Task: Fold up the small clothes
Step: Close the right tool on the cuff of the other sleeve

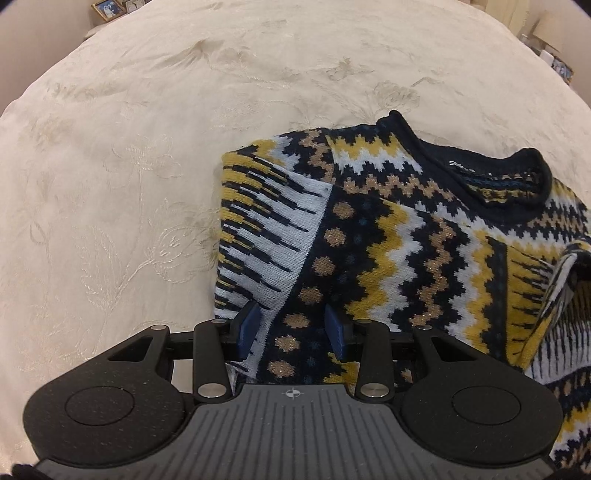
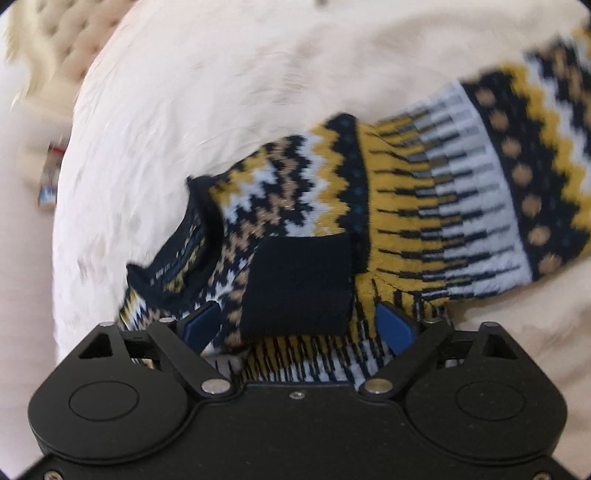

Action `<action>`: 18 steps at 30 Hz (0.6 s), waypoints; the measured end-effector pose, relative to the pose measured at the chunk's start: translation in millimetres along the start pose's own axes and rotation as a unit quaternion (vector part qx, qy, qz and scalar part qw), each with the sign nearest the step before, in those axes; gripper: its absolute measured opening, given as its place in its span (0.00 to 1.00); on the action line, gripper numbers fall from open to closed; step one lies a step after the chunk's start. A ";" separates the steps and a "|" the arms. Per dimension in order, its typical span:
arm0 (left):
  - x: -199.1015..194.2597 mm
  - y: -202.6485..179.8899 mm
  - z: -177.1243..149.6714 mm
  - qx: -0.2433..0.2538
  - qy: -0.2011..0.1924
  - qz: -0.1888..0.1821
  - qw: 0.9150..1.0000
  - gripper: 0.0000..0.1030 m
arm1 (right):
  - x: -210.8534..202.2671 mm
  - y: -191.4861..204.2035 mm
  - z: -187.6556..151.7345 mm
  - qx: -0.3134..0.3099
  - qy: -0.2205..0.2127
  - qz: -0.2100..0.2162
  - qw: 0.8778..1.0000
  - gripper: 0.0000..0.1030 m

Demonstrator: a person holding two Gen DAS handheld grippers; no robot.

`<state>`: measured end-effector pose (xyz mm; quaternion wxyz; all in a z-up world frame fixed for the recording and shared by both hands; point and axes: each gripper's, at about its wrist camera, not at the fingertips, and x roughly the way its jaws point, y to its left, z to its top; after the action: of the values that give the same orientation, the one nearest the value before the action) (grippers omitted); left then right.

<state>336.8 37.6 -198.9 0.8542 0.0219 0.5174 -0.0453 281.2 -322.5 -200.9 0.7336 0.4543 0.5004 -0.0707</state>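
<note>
The navy, mustard and white patterned knit sweater (image 1: pixel 388 236) is lying on the cream embroidered bedspread (image 1: pixel 147 147), its dark sleeve cuff (image 2: pixel 299 284) sitting between the right gripper (image 2: pixel 299 325)'s wide-open jaws, while the left gripper (image 1: pixel 293 326) is hovering half-open, gripping nothing.

Right wrist pic is all smeary. Sweater (image 1: pixel 406 240) runs off the right edge past the left gripper (image 1: pixel 293 330). Photo frame (image 1: pixel 107 8) far ahead-left: too small, cut off.
</note>
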 end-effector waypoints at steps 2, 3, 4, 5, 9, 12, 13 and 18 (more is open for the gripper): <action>-0.2 0.4 0.7 -0.003 0.001 0.000 1.000 0.37 | 5.9 -6.2 3.8 0.022 0.011 -0.001 1.000 0.56; -0.1 0.5 0.9 -0.003 0.002 0.000 1.000 0.38 | 7.4 -7.2 5.2 0.024 0.015 -0.003 1.000 0.47; 0.7 0.1 1.4 -0.003 0.003 0.000 1.000 0.38 | 6.9 -4.6 6.0 0.016 0.015 0.000 1.000 0.28; 0.7 0.2 1.8 -0.004 0.004 -0.001 1.000 0.38 | 4.2 0.0 6.9 -0.002 0.012 0.003 1.000 0.14; 0.3 1.9 2.3 -0.012 0.005 -0.004 1.000 0.38 | -32.2 47.9 -0.6 -0.185 -0.026 0.041 0.982 0.12; 0.2 2.0 1.7 -0.019 0.003 -0.005 1.000 0.38 | -66.1 74.4 -15.7 -0.309 -0.047 0.066 0.948 0.11; -0.1 1.9 1.3 -0.020 0.002 -0.004 1.000 0.38 | -70.1 74.8 -18.5 -0.330 -0.046 0.057 0.941 0.11; -3.8 3.6 2.0 -0.028 0.002 -0.008 1.000 0.38 | -40.6 49.4 -18.3 -0.385 0.015 -0.091 0.918 0.10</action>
<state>337.1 41.3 -194.6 0.8529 -0.0063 0.5207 -0.0373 276.7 -294.8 -140.7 0.8347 0.0900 0.5391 0.0674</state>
